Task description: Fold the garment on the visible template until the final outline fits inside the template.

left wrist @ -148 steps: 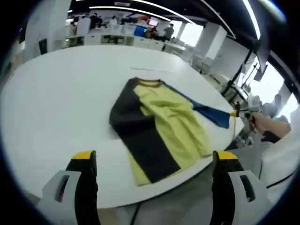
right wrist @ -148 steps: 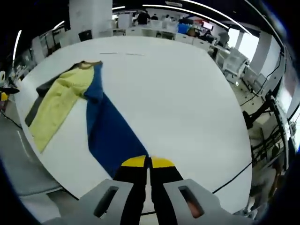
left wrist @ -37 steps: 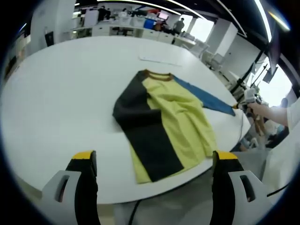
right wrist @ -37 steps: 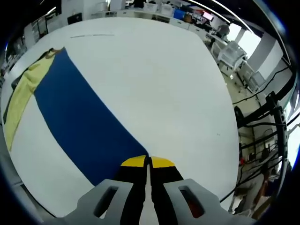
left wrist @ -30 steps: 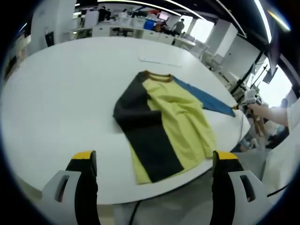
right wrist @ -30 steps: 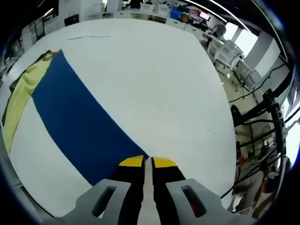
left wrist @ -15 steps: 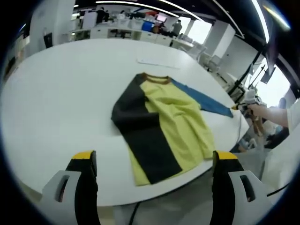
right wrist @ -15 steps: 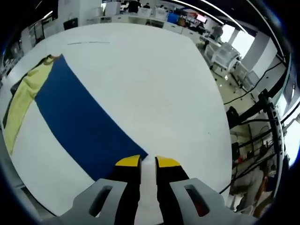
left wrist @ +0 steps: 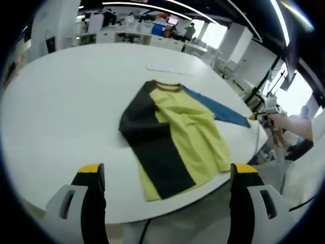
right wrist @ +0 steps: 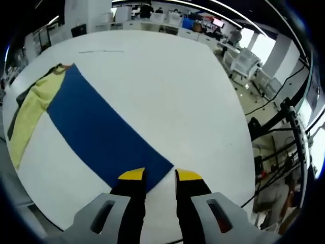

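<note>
- Office space with desks, ceiling light strips and people standing far behind a big white round table [left wrist: 61, 101]; no writing legible anywhere.
- Shirt [left wrist: 170, 137] lies flat on the table: yellow body, black side panel, brown collar, blue sleeve [right wrist: 101, 134] stretched out toward the table edge.
- Thin marked line [left wrist: 170, 71] on the table beyond the collar; too faint to tell more.
- Right gripper [right wrist: 160, 179]: jaws slightly apart, straddling the sleeve's end corner; 1.2 s ago they were pinched together on it.
- Sleeve now lies flat on the tabletop.
- Left gripper [left wrist: 167, 175]: jaws wide apart, holding nothing, off the near table edge, as before.
- Person's hand [left wrist: 284, 124] holds the right gripper at the sleeve tip.
</note>
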A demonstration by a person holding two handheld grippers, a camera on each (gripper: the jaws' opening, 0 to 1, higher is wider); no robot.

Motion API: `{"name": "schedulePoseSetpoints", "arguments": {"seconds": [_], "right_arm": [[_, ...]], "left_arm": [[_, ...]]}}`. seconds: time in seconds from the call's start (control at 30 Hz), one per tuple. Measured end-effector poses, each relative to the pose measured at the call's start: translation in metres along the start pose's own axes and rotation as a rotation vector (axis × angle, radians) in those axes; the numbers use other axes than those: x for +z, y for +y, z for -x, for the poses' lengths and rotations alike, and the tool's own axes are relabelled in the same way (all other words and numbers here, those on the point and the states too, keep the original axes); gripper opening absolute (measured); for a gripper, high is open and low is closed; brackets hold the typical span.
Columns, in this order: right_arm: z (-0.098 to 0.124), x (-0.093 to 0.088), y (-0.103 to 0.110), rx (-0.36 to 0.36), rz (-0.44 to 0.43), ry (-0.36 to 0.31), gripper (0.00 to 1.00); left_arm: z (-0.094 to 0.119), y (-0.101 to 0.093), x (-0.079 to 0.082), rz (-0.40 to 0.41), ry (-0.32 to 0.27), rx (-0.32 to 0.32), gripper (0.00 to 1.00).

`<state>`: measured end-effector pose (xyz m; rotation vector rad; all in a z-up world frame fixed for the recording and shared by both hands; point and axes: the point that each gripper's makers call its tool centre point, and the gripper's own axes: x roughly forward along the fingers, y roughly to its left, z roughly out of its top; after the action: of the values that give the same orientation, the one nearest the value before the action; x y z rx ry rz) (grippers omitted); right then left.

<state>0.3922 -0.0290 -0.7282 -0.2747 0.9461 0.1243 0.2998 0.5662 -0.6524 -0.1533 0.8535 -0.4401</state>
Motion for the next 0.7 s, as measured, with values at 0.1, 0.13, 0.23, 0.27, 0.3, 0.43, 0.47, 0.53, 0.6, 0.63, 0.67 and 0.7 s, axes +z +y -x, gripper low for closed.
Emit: {"name": "schedulePoseSetpoints", "arguments": {"seconds": [0.1,0.13,0.23,0.27,0.3,0.43,0.47,0.53,0.6,0.63,0.67,0.7], "right_arm": [[0.001,0.000,0.011,0.017,0.015,-0.007,0.26],[0.001,0.001,0.013,0.019,0.016,-0.011,0.27],[0.004,0.006,0.021,0.030,0.021,-0.029,0.32],[0.006,0.008,0.024,0.033,0.019,-0.037,0.35],[0.007,0.010,0.027,0.038,0.018,-0.046,0.36],[0.012,0.015,0.039,0.058,0.020,-0.064,0.42],[0.013,0.015,0.043,0.065,0.025,-0.067,0.44],[0.015,0.016,0.051,0.077,0.032,-0.072,0.46],[0.018,0.017,0.060,0.091,0.035,-0.081,0.47],[0.018,0.017,0.063,0.095,0.038,-0.082,0.48],[0.019,0.017,0.065,0.099,0.039,-0.084,0.49],[0.020,0.017,0.067,0.103,0.039,-0.086,0.50]], "left_arm": [[0.000,-0.002,0.000,-0.003,-0.003,-0.006,1.00],[0.001,-0.002,0.001,-0.005,-0.004,-0.007,1.00],[0.002,-0.002,0.001,-0.007,-0.008,-0.009,1.00],[0.002,-0.002,0.001,-0.008,-0.008,-0.009,1.00],[0.003,-0.002,0.001,-0.009,-0.009,-0.009,1.00],[0.004,-0.003,-0.001,-0.014,-0.009,-0.014,1.00],[0.004,-0.003,-0.001,-0.014,-0.009,-0.015,1.00],[0.004,-0.003,-0.002,-0.013,-0.011,-0.017,1.00],[0.004,-0.004,-0.002,-0.016,-0.013,-0.020,1.00],[0.004,-0.004,-0.002,-0.016,-0.013,-0.021,1.00],[0.005,-0.004,-0.002,-0.016,-0.014,-0.023,1.00],[0.005,-0.004,-0.002,-0.017,-0.015,-0.023,1.00]]}}
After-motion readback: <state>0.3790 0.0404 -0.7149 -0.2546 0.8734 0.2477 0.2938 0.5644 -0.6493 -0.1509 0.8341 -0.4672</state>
